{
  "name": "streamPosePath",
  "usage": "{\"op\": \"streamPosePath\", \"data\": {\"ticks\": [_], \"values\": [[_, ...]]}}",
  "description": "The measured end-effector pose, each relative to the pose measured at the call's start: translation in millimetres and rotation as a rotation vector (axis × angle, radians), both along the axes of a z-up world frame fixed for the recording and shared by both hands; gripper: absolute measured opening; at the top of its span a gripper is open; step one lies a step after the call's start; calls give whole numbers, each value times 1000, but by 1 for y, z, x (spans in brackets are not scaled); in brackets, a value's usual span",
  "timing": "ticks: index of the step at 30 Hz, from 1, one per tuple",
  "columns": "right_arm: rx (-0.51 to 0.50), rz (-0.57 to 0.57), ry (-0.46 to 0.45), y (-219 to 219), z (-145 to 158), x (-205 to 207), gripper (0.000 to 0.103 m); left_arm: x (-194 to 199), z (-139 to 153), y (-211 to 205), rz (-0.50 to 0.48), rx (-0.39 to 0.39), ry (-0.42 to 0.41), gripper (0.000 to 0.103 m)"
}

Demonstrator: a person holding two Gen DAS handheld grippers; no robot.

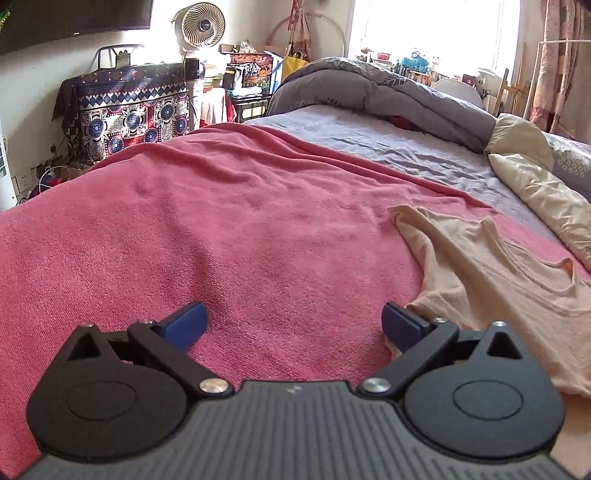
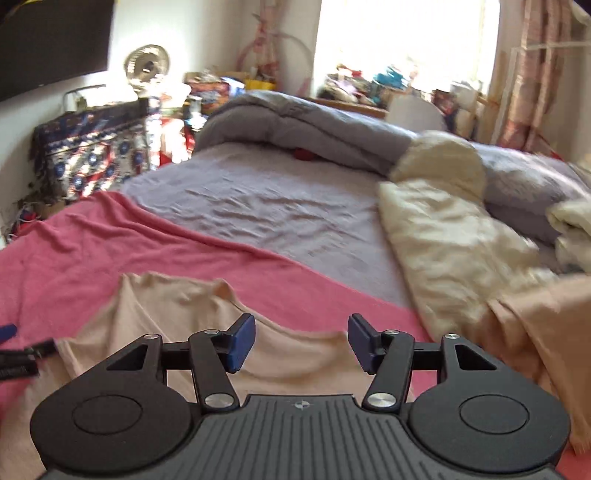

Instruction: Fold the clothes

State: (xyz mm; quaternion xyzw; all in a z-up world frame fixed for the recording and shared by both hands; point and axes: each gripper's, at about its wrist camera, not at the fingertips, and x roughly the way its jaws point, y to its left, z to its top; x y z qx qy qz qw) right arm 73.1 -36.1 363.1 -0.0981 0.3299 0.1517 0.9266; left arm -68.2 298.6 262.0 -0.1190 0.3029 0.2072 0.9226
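A peach sleeveless top (image 1: 491, 273) lies spread on the pink towel (image 1: 221, 221) that covers the near part of the bed. In the left wrist view it sits to the right, and my left gripper (image 1: 293, 326) is open over bare towel, its right finger at the top's left edge. My right gripper (image 2: 301, 341) is open above the peach top (image 2: 295, 354), near its neckline, with nothing between the blue pads. The left gripper's tip (image 2: 7, 332) shows at the far left of the right wrist view. That view is blurred.
Beyond the towel lies a grey sheet (image 1: 388, 140) with a rolled grey duvet (image 1: 388, 88) and a cream quilt (image 1: 535, 184) at the right. A second peach cloth (image 2: 546, 332) lies at the right. A patterned cabinet (image 1: 125, 110), fan (image 1: 201, 22) and clutter stand past the bed.
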Motion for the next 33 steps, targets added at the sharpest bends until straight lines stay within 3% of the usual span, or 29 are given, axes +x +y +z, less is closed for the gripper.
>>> {"op": "streamPosePath", "data": {"ticks": [5,7,10,11,13,14,16,21,25,27,33], "values": [[41,-192,93,-63,-60,-12,49,0,7,-10,9,57,-6,97],[59,-209,91,-65,-72,-10,43,-2,17,-26,-34,166,-61,97],[81,-173,82,-56,-75,-6,36,9,21,-66,-171,420,-72,100],[88,-161,79,-54,-76,-5,36,18,16,-79,-210,506,-49,101],[102,-136,73,-48,-78,-2,36,35,-2,-92,-231,588,56,101],[109,-124,70,-46,-80,-1,36,43,-9,-94,-229,596,107,102],[124,-100,63,-40,-82,2,36,45,-7,-89,-192,558,106,103],[185,-64,87,-34,-84,8,37,39,-4,-49,-125,355,105,103],[195,-100,148,-27,-98,17,37,36,-4,-45,-126,331,102,103],[197,-142,140,-28,-94,15,5,35,-4,-44,-126,330,101,103],[134,-314,56,-61,-82,-11,3,34,-3,-40,-128,308,97,103]]}}
